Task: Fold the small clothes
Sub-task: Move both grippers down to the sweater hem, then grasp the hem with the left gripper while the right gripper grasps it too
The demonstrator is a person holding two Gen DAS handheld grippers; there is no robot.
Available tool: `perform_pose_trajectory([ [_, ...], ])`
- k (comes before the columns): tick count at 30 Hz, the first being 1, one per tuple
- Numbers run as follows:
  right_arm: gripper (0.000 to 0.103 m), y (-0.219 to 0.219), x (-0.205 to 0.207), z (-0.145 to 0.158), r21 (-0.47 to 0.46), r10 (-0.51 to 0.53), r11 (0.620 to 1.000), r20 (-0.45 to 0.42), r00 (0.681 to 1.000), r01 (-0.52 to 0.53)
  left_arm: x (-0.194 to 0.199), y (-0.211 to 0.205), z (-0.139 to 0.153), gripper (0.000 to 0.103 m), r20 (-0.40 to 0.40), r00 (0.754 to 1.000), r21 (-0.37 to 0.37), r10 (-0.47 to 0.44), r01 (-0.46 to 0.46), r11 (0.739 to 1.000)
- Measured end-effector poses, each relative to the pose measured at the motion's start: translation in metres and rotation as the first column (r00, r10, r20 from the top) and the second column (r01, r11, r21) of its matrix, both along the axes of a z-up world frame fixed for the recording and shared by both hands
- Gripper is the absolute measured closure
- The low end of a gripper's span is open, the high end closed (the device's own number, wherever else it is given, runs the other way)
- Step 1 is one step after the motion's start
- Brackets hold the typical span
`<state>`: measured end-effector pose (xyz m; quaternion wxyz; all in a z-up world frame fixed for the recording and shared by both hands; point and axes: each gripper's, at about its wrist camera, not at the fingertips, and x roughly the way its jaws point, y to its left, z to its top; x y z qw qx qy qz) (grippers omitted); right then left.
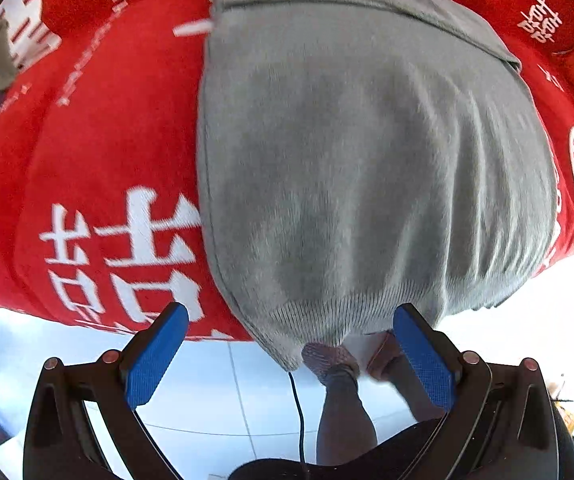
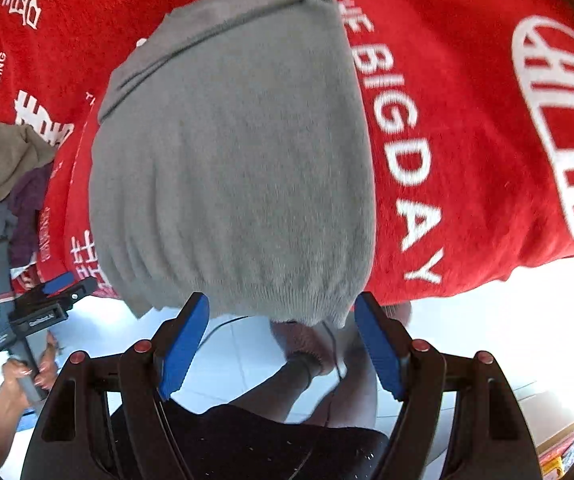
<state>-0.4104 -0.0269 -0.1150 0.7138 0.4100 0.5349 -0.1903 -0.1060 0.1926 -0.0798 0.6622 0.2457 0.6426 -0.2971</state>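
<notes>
Grey knit garment [image 1: 359, 168] lies flat on the table, over a red cloth [image 1: 99, 168] with white lettering; far edge folded over, ribbed hem overhanging the near table edge. Left tool [image 1: 291, 356] released, jaws wide, nothing between the blue pads, hem just beyond. Right tool [image 2: 283, 344] same: spread, empty, at the hem. Clothes pile [image 2: 3, 184] sits at the left.

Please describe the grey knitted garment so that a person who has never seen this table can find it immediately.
Look for the red cloth with white lettering that covers the table. The grey knitted garment lies spread in its middle, its ribbed hem hanging over the near edge. Unlike the crumpled pile of clothes at the far left, it is flat, plain grey and alone.
</notes>
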Motion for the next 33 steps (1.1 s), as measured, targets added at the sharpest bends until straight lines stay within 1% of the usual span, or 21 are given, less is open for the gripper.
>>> perform_pose_trajectory([
  [1, 0.025, -0.002, -0.002, -0.008, 0.029, 0.008, 1.0, 0.007, 1.0, -0.008, 0.0, 0.005, -0.006, 0.0, -0.013, 1.0, -0.011, -0.001, 0.001, 1.0],
  [4, 0.025, -0.008, -0.008, -0.031, 0.077, 0.043, 0.996, 0.02, 0.999, -0.045, 0.003, 0.018, -0.019, 0.0, -0.039, 0.999, -0.05, -0.002, 0.0, 0.999],
  [7, 0.025, -0.011, -0.011, -0.056, 0.104, 0.089, 0.99, 0.018, 0.996, -0.091, 0.007, 0.023, -0.031, 0.0, -0.054, 0.999, -0.079, -0.003, -0.001, 0.997],
  [9, 0.025, -0.015, -0.013, -0.072, 0.104, 0.119, 0.987, 0.012, 0.993, -0.12, 0.011, 0.027, -0.041, 0.0, -0.066, 0.998, -0.085, 0.001, -0.007, 0.996],
  [12, 0.025, -0.021, -0.019, -0.097, 0.15, 0.125, 0.98, 0.023, 0.992, -0.127, 0.016, 0.033, -0.055, 0.0, -0.106, 0.994, -0.103, 0.012, -0.023, 0.994],
  [14, 0.023, -0.02, -0.018, -0.103, 0.187, 0.139, 0.971, 0.045, 0.989, -0.145, 0.013, 0.033, -0.062, 0.0, -0.125, 0.992, -0.111, 0.01, -0.024, 0.994],
  [18, 0.023, -0.01, -0.011, -0.106, 0.217, 0.194, 0.954, 0.078, 0.978, -0.207, 0.006, 0.028, -0.066, 0.0, -0.131, 0.991, -0.128, -0.026, 0.009, 0.992],
  [20, 0.023, -0.007, -0.003, -0.103, 0.232, 0.203, 0.946, 0.119, 0.972, -0.226, 0.0, 0.024, -0.061, 0.0, -0.162, 0.986, -0.172, -0.048, 0.019, 0.985],
  [22, 0.023, -0.004, 0.006, -0.1, 0.236, 0.216, 0.94, 0.148, 0.965, -0.247, -0.005, 0.018, -0.057, 0.0, -0.174, 0.982, -0.21, -0.068, 0.03, 0.977],
  [25, 0.023, 0.001, 0.009, -0.107, 0.256, 0.242, 0.926, 0.162, 0.957, -0.278, -0.011, 0.012, -0.061, 0.0, -0.154, 0.985, -0.196, -0.076, 0.045, 0.98],
  [28, 0.023, 0.001, 0.005, -0.116, 0.3, 0.223, 0.915, 0.184, 0.957, -0.271, -0.018, 0.01, -0.06, 0.0, -0.143, 0.985, -0.195, -0.096, 0.067, 0.979],
  [31, 0.025, 0.001, 0.005, -0.119, 0.356, 0.153, 0.906, 0.234, 0.96, -0.231, -0.022, 0.013, -0.058, 0.0, -0.192, 0.977, -0.215, -0.093, 0.05, 0.975],
  [32, 0.026, 0.0, 0.006, -0.12, 0.372, 0.128, 0.903, 0.246, 0.961, -0.216, -0.023, 0.013, -0.058, 0.003, -0.207, 0.974, -0.219, -0.095, 0.049, 0.974],
  [33, 0.03, -0.001, 0.008, -0.12, 0.384, 0.111, 0.901, 0.247, 0.963, -0.203, -0.023, 0.012, -0.058, 0.008, -0.211, 0.972, -0.22, -0.101, 0.054, 0.974],
])
